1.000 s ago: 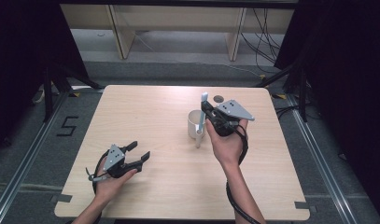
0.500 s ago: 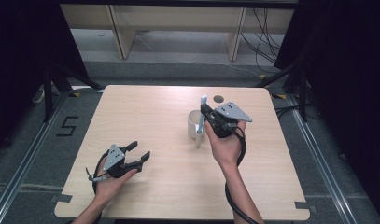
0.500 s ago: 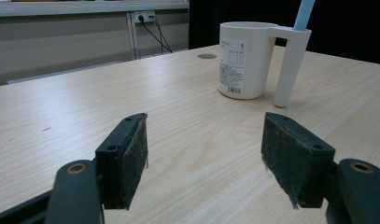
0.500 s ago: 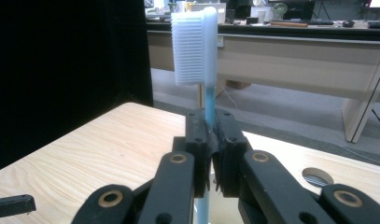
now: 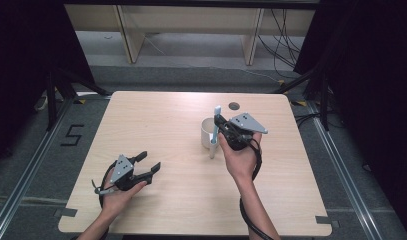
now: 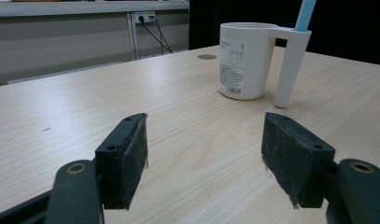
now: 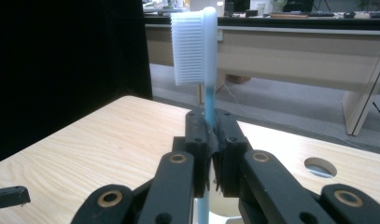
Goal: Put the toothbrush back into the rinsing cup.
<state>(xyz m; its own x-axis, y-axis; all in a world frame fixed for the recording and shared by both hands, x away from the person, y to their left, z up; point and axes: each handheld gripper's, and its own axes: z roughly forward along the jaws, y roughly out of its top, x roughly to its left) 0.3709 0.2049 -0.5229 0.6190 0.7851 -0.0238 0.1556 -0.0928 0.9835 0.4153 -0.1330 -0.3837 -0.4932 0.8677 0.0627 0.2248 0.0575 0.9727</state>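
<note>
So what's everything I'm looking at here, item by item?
Mug: one, white, with a label on its side, standing upright on the table right of centre.
Toothbrush: one, pale blue handle with white bristles, held upright beside the mug's handle, head up.
Table: one, light wood, with a round hole near its far edge.
Shelf unit: one, pale wood, on the floor beyond the table.
Cables: several, black, on the floor at the far right.
Left claw: one, black, jaws apart, holding nothing, near the table's front left.
Right claw: one, black, clamped on the toothbrush handle.
</note>
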